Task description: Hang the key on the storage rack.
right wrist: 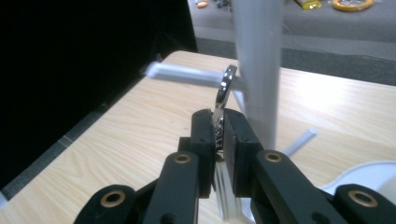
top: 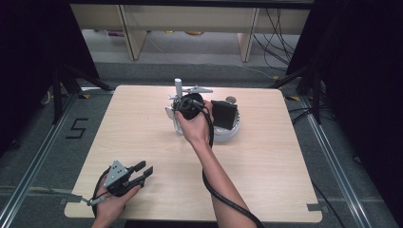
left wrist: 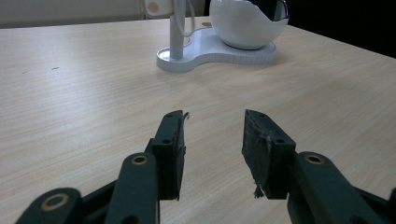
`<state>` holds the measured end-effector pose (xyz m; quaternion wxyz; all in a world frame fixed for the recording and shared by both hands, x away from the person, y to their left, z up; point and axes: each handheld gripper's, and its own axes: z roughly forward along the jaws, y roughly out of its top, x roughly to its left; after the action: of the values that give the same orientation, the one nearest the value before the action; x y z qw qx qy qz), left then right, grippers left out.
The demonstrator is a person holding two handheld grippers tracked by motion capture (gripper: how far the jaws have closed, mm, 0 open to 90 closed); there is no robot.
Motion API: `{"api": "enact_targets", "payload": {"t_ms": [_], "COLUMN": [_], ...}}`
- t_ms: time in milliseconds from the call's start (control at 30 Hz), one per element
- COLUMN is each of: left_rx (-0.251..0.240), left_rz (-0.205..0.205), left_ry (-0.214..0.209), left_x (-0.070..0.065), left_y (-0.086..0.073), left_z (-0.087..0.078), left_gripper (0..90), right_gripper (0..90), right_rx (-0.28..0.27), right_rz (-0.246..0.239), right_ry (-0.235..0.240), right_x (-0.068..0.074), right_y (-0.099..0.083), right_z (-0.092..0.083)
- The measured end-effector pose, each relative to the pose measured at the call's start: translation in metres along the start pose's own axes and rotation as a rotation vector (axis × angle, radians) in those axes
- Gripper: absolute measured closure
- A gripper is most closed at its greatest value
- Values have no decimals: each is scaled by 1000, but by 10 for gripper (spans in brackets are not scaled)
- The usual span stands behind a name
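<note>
Right gripper view looks along the jaws of the right hand-held gripper, which are clenched on the flat handle of a metal utensil. The utensil stands upright, and its ring end rises just above the fingertips. The ring sits right at a horizontal peg that branches from the post just ahead and to the right of the jaws. Whether the ring is already over the peg I cannot tell. The edge-on, low grip seems chosen to leave the ring free, so that it can be hung on the peg.

High view shows the same hand-held gripper beside the white stand, reaching in from its near side, with the white bowl of the stand just to its right and something black resting inside.

The left hand-held gripper lies well back from the stand, at the near left of the worktop. In its own view the left hand-held gripper is released, with bare worktop between the pads. Stand and bowl are far ahead of it. It appears parked there to keep clear, since hanging the utensil needs one hand.
</note>
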<state>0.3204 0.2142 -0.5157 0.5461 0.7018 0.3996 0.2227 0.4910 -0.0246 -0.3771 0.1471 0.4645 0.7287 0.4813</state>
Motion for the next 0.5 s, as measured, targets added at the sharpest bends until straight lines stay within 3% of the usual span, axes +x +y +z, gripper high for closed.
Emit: {"api": "enact_targets", "payload": {"t_ms": [67, 267, 500], "left_rx": [2, -1, -3], "left_rz": [1, 1, 8], "left_ry": [2, 5, 9], "left_x": [0, 0, 0], "left_y": [0, 0, 0], "left_z": [0, -1, -1], "left_gripper": [584, 584, 582], "right_gripper": [824, 802, 651], "right_rx": [-2, 1, -3], "right_rz": [13, -12, -83], "right_ry": [5, -4, -46], "right_x": [-1, -2, -6], "right_y": [-2, -5, -11], "right_z": [0, -3, -14]}}
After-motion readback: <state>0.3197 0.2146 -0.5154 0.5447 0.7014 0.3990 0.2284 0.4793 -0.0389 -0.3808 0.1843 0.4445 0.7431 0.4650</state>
